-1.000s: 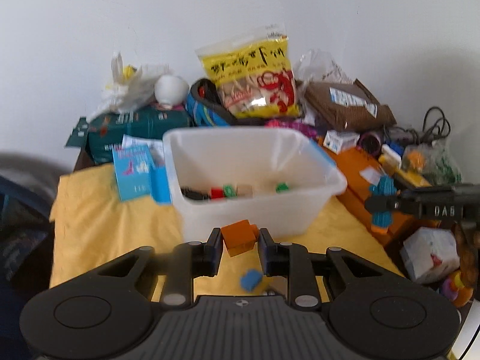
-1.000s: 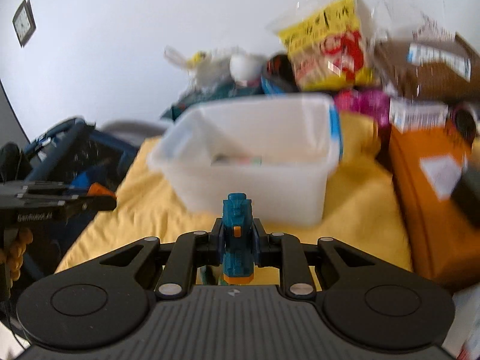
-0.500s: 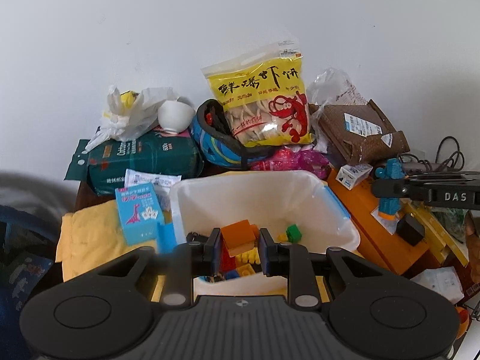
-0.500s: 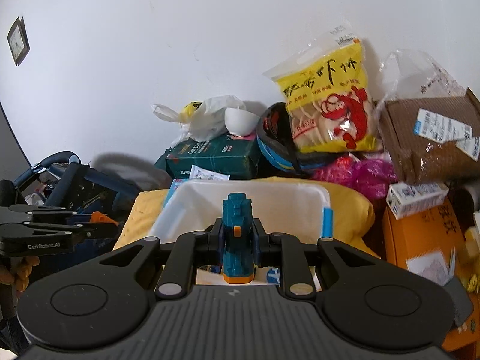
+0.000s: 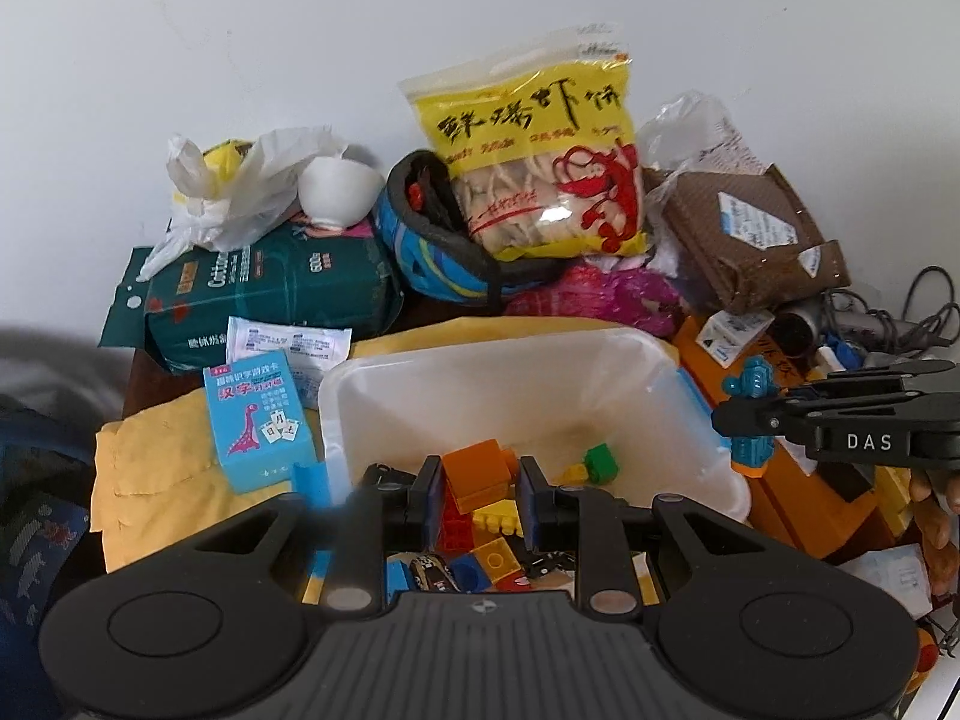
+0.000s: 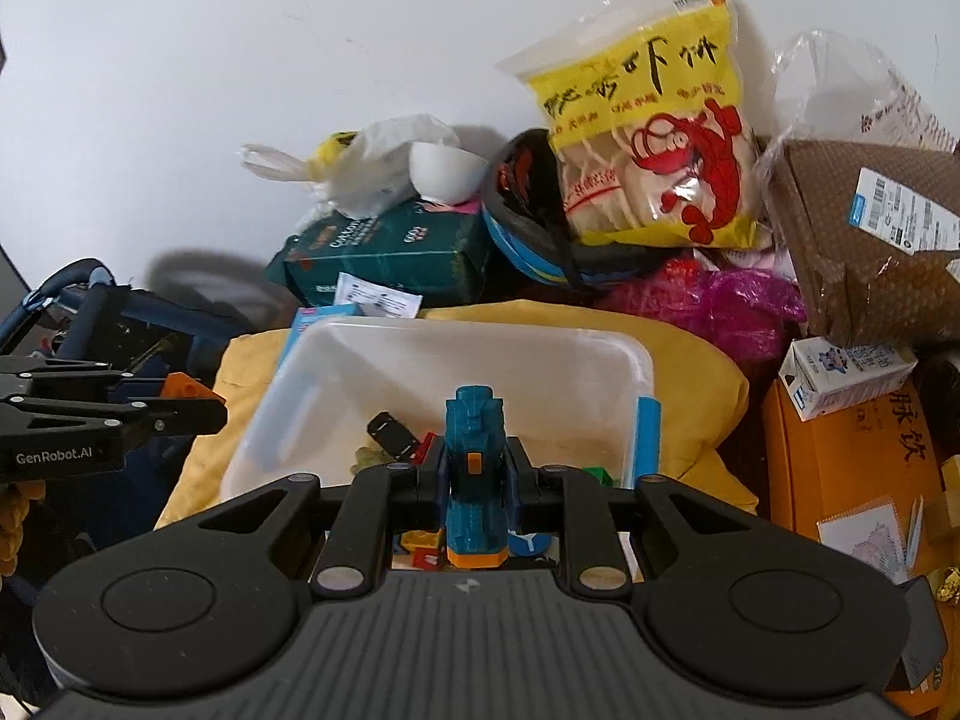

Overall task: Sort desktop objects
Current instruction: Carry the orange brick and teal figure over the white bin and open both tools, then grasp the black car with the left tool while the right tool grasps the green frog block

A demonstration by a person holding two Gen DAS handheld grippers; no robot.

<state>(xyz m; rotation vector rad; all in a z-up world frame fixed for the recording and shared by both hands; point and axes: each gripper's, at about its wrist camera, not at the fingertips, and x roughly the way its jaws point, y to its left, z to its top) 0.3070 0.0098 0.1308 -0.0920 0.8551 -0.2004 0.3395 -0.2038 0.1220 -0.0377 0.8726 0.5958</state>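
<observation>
Between the left tongs [image 5: 474,489]: orange brick [image 5: 477,473], clamped by its sides. Jaws narrow, pads tight on it. Directly below and just ahead: white bin [image 5: 672,372], open-topped, floor littered with bricks in yellow, blue, red, green. Likely held over the opening for a straight drop among its kind.

Between the right tongs [image 6: 477,480]: teal toy figure [image 6: 476,468], upright, orange base toward the camera. Jaws nearly closed, gripping its flanks. Same bin [image 6: 636,360] beneath and ahead; poised above its near edge, probably for release.

Left of the bin: blue card box [image 5: 255,420] on yellow cloth [image 5: 156,456]. Right of it: orange carton [image 6: 852,450]. Further out: green tissue pack [image 5: 270,294], helmet [image 5: 432,252], yellow snack bag [image 5: 540,168] leaning on the wall. Not yet sorted.
</observation>
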